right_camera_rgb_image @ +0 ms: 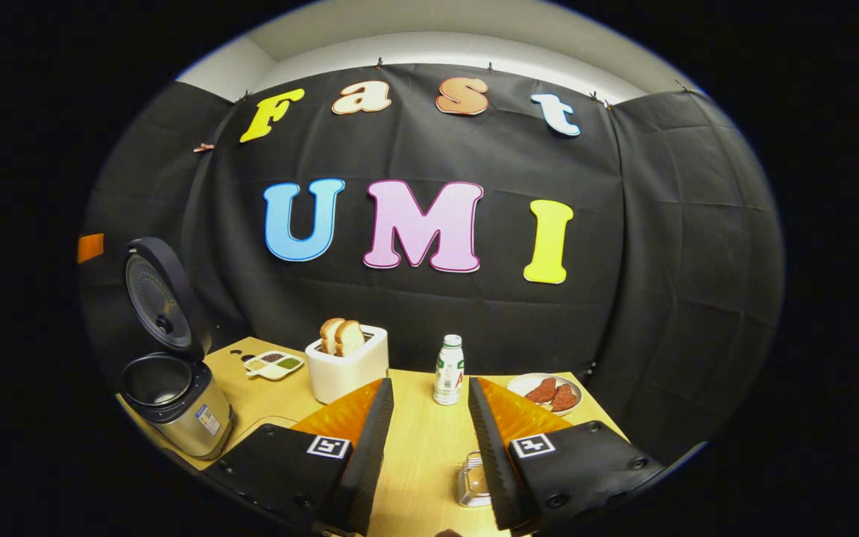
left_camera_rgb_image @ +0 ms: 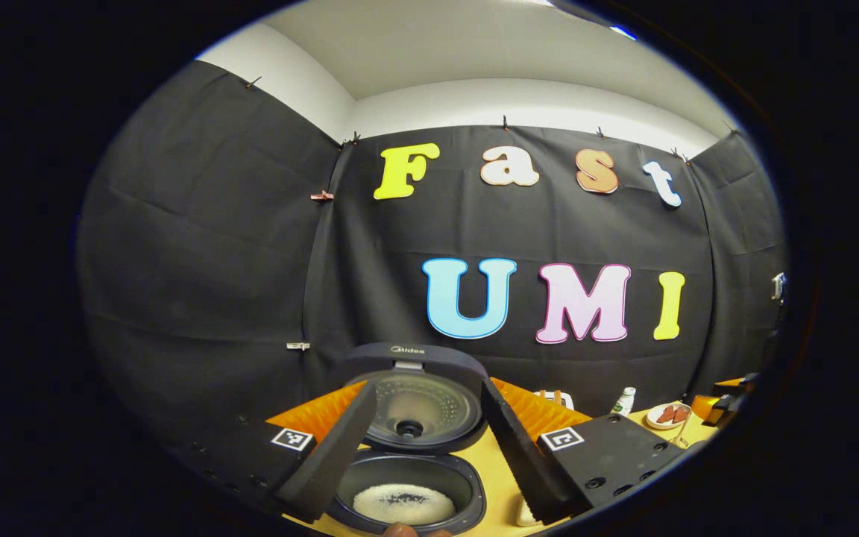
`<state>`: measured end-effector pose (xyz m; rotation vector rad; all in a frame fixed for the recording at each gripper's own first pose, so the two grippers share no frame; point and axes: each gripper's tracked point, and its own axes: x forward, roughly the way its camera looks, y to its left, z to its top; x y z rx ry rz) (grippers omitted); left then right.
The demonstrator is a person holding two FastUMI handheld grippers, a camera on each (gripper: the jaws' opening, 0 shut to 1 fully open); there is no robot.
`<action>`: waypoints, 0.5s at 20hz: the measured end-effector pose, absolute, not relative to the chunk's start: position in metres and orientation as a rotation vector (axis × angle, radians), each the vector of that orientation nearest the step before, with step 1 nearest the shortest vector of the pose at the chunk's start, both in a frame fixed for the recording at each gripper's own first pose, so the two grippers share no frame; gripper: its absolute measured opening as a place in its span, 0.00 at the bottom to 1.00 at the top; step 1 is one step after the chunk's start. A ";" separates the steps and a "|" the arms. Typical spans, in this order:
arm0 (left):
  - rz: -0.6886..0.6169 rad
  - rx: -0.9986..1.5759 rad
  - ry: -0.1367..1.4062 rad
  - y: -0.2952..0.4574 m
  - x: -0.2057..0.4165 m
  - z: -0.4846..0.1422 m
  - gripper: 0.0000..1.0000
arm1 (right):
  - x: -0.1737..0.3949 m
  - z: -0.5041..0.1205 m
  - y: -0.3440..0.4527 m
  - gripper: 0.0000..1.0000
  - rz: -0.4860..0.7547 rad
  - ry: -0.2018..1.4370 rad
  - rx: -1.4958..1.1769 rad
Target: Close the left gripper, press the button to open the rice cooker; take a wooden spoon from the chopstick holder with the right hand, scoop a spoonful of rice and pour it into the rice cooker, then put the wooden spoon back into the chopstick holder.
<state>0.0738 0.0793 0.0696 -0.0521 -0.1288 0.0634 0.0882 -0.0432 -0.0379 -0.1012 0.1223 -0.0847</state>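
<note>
Fingers: both pairs spread wide, empty | rice cooker (left_camera_rgb_image: 407, 447) lid up, we judge button pressed | right gripper (right_camera_rgb_image: 429, 462) over tabletop (right_camera_rgb_image: 422, 440), spoon fetch next.

Brand "Midea" legible on raised rice cooker lid (left_camera_rgb_image: 407, 349); nothing else readable.

Wooden table (right_camera_rgb_image: 422, 447) carries open rice cooker (right_camera_rgb_image: 176, 410), toaster (right_camera_rgb_image: 347, 369), bottle (right_camera_rgb_image: 449, 371), plate (right_camera_rgb_image: 549, 388), divided dish (right_camera_rgb_image: 273, 364).
</note>
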 end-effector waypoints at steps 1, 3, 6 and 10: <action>0.069 -0.037 -0.131 0.083 0.080 0.072 0.95 | 0.089 -0.036 -0.042 0.67 -0.087 0.118 -0.105; 0.063 -0.009 -0.133 0.085 0.092 0.080 0.95 | 0.089 -0.034 -0.036 0.71 -0.084 0.115 -0.104; 0.034 0.009 -0.140 0.088 0.111 0.093 0.95 | 0.089 -0.038 -0.025 0.72 -0.055 0.135 -0.085; 0.032 0.004 -0.153 0.102 0.135 0.108 0.95 | 0.091 -0.033 -0.022 0.73 -0.063 0.126 -0.086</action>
